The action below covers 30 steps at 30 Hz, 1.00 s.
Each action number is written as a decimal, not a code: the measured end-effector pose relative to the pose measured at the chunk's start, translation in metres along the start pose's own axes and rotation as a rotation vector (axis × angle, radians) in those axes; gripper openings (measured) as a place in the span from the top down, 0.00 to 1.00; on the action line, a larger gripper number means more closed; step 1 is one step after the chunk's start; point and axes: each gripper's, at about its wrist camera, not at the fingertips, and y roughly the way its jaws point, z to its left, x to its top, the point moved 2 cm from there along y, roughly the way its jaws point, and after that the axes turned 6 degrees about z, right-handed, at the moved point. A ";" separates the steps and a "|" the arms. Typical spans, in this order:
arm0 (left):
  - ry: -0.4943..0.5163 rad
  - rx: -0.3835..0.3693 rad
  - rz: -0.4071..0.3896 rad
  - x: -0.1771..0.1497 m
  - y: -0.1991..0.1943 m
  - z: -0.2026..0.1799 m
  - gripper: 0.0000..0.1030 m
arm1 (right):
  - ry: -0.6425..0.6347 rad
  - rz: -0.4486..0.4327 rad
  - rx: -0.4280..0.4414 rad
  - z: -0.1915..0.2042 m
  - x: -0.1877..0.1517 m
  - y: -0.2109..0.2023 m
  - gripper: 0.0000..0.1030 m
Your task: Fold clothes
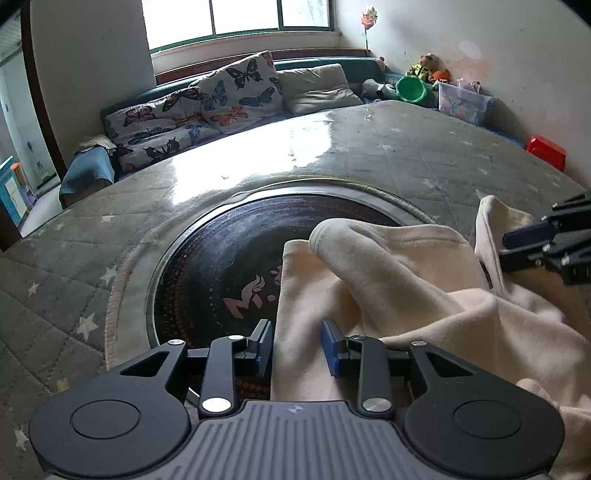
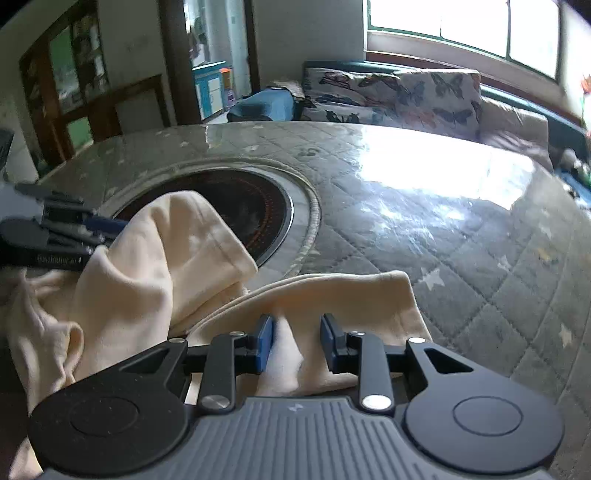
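Fingers (image 1: 264,345) of the left gripper (image 1: 297,345) stand apart, straddling the edge of a cream garment (image 1: 406,295) lying partly over the black round plate (image 1: 229,266). In the right view, the right gripper (image 2: 297,341) is likewise parted over a garment fold beside that plate, possibly touching it.

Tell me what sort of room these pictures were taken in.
Most likely a home living room. A sofa with butterfly cushions sits under a window, soft toys are piled in the corner, and a cream garment lies on a quilt-covered table.
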 end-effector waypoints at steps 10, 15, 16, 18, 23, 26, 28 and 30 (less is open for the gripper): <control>-0.021 0.019 -0.062 -0.005 -0.014 0.002 0.96 | -0.027 -0.054 -0.101 -0.005 -0.001 -0.017 0.95; -0.087 0.101 -0.138 -0.015 -0.046 0.021 0.96 | 0.011 -0.077 -0.253 -0.040 -0.008 -0.038 0.95; -0.102 0.116 -0.149 -0.017 -0.053 0.026 0.96 | 0.017 -0.080 -0.284 -0.046 -0.010 -0.041 0.95; -0.130 0.155 -0.160 -0.027 -0.066 0.035 0.96 | 0.046 -0.082 -0.323 -0.057 -0.016 -0.048 0.95; -0.199 0.260 -0.184 -0.056 -0.098 0.056 0.97 | 0.113 -0.047 -0.397 -0.076 -0.042 -0.052 0.95; -0.251 0.291 -0.183 -0.078 -0.117 0.065 0.97 | 0.126 -0.007 -0.410 -0.077 -0.056 -0.049 0.94; -0.279 0.299 -0.175 -0.095 -0.128 0.067 0.97 | 0.115 -0.001 -0.413 -0.073 -0.062 -0.051 0.91; -0.296 0.308 -0.163 -0.110 -0.137 0.065 0.97 | 0.099 -0.020 -0.415 -0.068 -0.063 -0.059 0.91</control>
